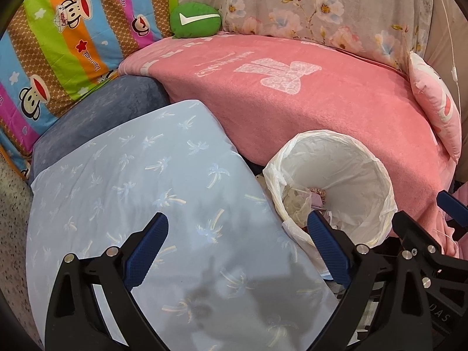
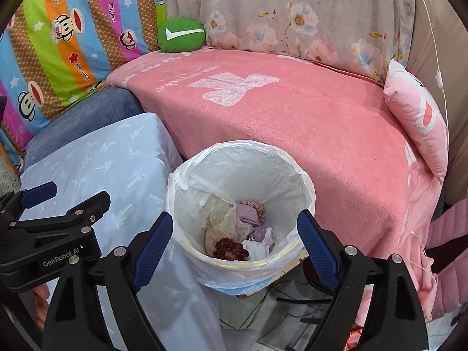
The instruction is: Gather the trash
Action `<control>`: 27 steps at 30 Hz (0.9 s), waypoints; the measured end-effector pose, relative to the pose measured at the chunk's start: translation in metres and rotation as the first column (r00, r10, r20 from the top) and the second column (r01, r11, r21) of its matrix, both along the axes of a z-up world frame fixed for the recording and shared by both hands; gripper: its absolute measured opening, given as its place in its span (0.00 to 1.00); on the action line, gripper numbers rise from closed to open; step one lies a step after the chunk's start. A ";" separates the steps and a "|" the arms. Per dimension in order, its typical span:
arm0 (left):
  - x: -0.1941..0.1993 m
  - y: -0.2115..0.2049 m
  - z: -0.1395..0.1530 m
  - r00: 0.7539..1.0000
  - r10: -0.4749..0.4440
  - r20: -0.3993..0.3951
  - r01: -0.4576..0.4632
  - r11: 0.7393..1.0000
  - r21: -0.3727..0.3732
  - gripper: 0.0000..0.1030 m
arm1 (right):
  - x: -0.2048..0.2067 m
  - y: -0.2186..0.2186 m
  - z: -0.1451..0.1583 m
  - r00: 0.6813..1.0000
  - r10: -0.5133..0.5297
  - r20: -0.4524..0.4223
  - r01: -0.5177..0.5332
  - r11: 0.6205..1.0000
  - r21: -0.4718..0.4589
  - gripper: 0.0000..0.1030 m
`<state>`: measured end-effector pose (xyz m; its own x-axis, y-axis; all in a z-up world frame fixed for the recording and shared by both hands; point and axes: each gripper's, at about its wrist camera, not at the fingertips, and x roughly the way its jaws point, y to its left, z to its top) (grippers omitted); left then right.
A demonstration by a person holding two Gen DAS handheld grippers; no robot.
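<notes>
A round trash bin lined with a white plastic bag stands between the light blue cushion and the pink-covered sofa; it also shows in the left wrist view. Inside lie crumpled paper, purple scraps and a dark red scrunchie. My right gripper is open and empty, right above the bin's near rim. My left gripper is open and empty over the light blue cushion, left of the bin. The left gripper also shows at the left of the right wrist view.
A pink blanket covers the sofa seat behind the bin. A green pouch, a striped cartoon quilt, a floral cover and a pink pillow line the back. Cables lie on the floor under the bin.
</notes>
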<state>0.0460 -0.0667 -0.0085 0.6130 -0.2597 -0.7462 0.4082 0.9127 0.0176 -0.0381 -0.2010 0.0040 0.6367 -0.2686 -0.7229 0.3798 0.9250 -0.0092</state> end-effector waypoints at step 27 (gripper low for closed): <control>-0.008 -0.004 -0.004 1.000 0.020 0.021 -0.020 0.999 0.036 0.92 | -0.007 -0.002 -0.004 1.000 -0.011 -0.003 0.011 0.999 -0.037 0.94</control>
